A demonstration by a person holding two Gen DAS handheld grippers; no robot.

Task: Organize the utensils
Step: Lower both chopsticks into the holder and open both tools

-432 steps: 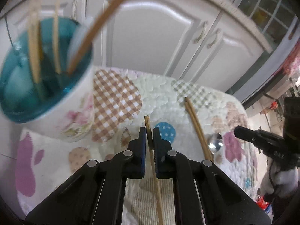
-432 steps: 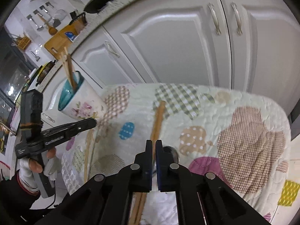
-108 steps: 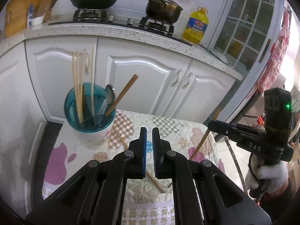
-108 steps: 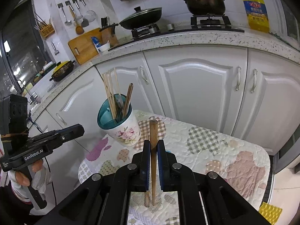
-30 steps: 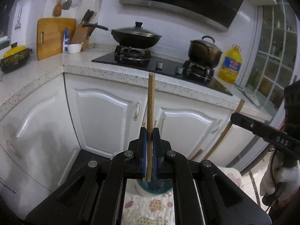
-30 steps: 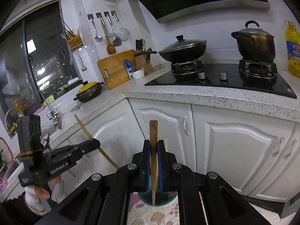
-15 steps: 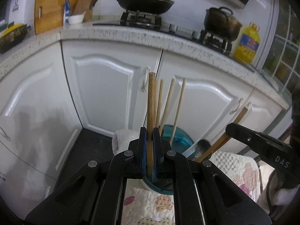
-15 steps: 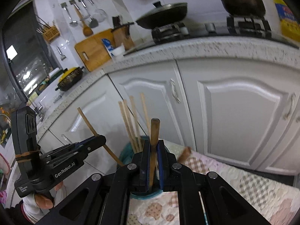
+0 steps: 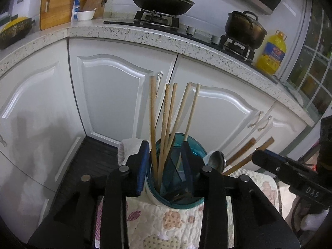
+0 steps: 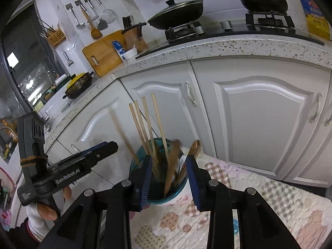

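With both grippers' (image 9: pixel 165 161) (image 10: pixel 169 170) fingers just opened and empty over the cup (image 9: pixel 176 199), a careless withdrawal could snag the chopsticks (image 9: pixel 166 114).

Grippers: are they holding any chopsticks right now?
No. Both the left gripper and right gripper are open; the chopsticks stand loose in the teal holder.

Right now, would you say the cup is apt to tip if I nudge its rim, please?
Probably. The cup stands on a soft quilted cloth, likely poor footing. Long chopsticks rise well above its rim and lean outward, which may add leverage. It looks ceramic, so a fall could chip it.
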